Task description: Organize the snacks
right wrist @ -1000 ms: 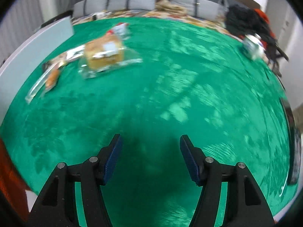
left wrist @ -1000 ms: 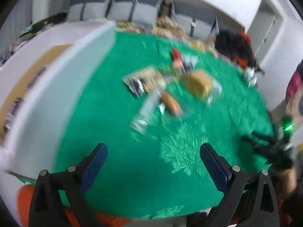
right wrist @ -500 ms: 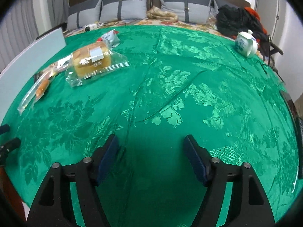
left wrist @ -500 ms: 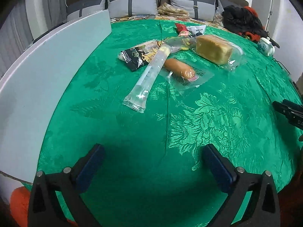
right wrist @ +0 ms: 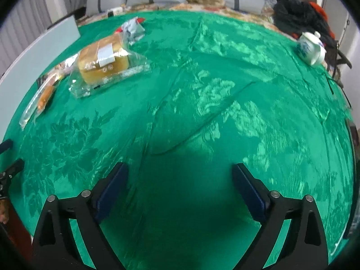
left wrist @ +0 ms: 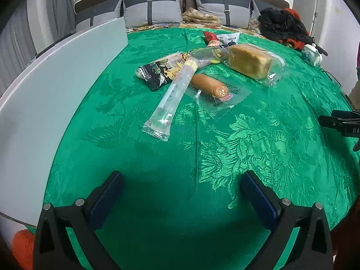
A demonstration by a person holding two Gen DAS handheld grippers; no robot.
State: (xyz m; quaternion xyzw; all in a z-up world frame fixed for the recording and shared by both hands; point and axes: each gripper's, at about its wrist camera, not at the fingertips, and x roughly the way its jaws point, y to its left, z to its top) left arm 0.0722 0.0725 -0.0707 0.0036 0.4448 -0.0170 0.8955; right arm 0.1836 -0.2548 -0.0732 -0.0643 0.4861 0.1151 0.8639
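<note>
Fingers wide and empty on the left gripper (left wrist: 180,193), low over the near edge of the green tablecloth (left wrist: 258,139). Clear stick pack (left wrist: 173,99) lies ahead, long axis running away toward the far edge.

Right gripper (right wrist: 180,184) also wide, empty; wrapped cake slice (right wrist: 103,60) far-left. Left gripper looks nearer.

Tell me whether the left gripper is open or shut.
Open. The left gripper has its fingers spread wide apart with only green tablecloth between them, nothing held.
</note>
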